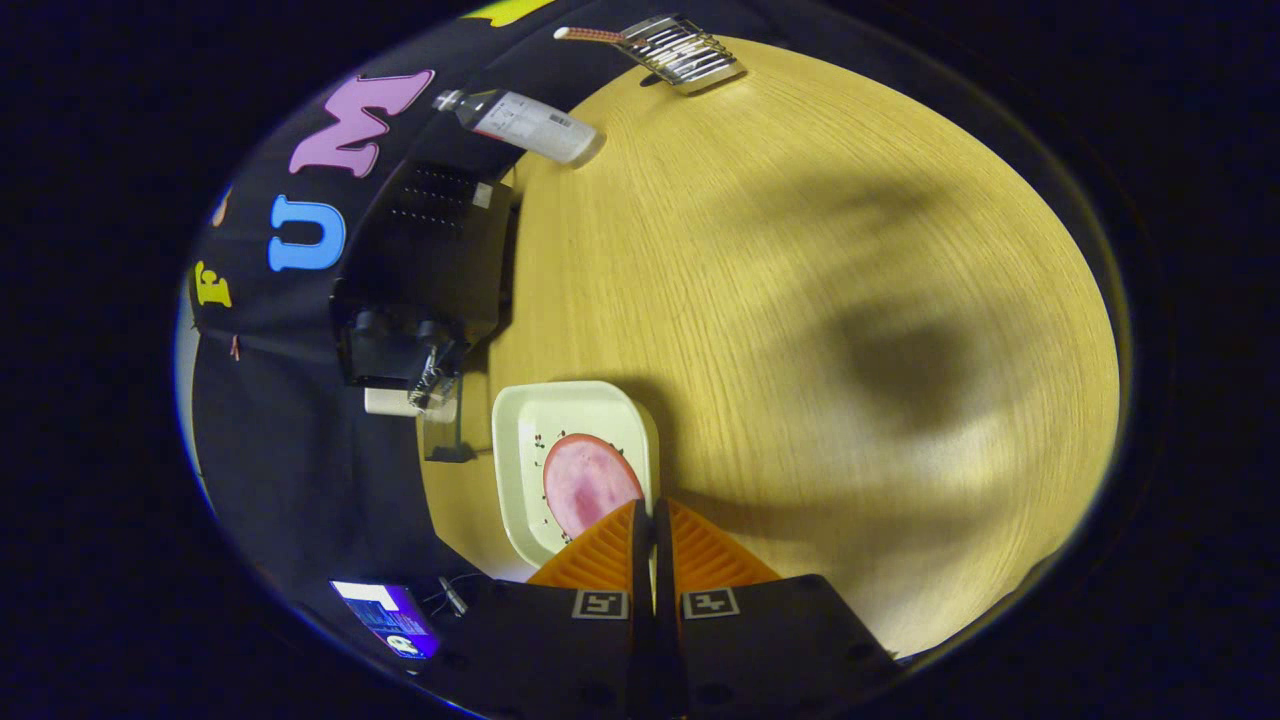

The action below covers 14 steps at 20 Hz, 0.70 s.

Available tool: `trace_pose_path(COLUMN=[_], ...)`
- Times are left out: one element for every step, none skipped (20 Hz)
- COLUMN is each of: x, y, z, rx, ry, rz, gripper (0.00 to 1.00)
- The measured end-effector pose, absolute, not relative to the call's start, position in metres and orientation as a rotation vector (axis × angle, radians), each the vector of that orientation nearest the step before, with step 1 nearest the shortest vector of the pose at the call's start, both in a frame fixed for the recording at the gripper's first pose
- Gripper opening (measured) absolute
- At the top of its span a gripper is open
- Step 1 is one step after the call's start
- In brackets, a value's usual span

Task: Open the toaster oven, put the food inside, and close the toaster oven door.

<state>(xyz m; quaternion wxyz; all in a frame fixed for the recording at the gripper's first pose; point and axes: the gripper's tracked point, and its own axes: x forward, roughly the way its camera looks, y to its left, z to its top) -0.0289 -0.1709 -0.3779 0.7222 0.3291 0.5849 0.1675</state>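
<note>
Just ahead of the clenched, empty claw (645, 520), the ham slice (588, 482) on its plate (560, 410) lies between fingertips and toaster oven (430, 270).

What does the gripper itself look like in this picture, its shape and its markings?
The gripper has two long fingers that narrow toward their tips, and the faces toward the camera are ribbed with fine parallel grooves. Each finger sits on a dark, blocky base, and each base carries a small square black-and-white marker near the finger's root. No cable can be seen.

Food (590, 482) on plate (530, 440) just ahead of closed gripper (651, 512), beside oven (430, 290).
</note>
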Motion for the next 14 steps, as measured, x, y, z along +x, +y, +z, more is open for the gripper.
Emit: trace_pose_path(x=[-0.027, -0.028, -0.029, -0.036, -0.040, -0.041, -0.041, -0.042, -0.044, -0.044, -0.045, -0.046, -0.047, -0.054], y=[-0.171, -0.169, -0.168, -0.167, -0.166, -0.164, -0.158, -0.148, -0.137, -0.126, -0.115, -0.104, -0.092, -0.078], z=[-0.371, -0.361, -0.354, -0.355, -0.353, -0.352, -0.353, -0.351, -0.348, -0.346, -0.345, -0.345, -0.347, -0.350], rx=[0.755, 0.783, 0.796, 0.800, 0.800, 0.805, 0.815, 0.829, 0.846, 0.858, 0.867, 0.876, 0.886, 0.903], ry=[1.274, 1.263, 1.251, 1.242, 1.238, 1.234, 1.227, 1.212, 1.201, 1.190, 1.181, 1.175, 1.170, 1.165], rz=[0.360, 0.342, 0.321, 0.300, 0.271, 0.245, 0.224, 0.209, 0.201, 0.189, 0.176, 0.157, 0.134, 0.111], gripper=[0.05, 0.05, 0.05, 0.06, 0.06, 0.05, 0.05, 0.05, 0.06, 0.05, 0.06, 0.05, 0.05, 0.05])
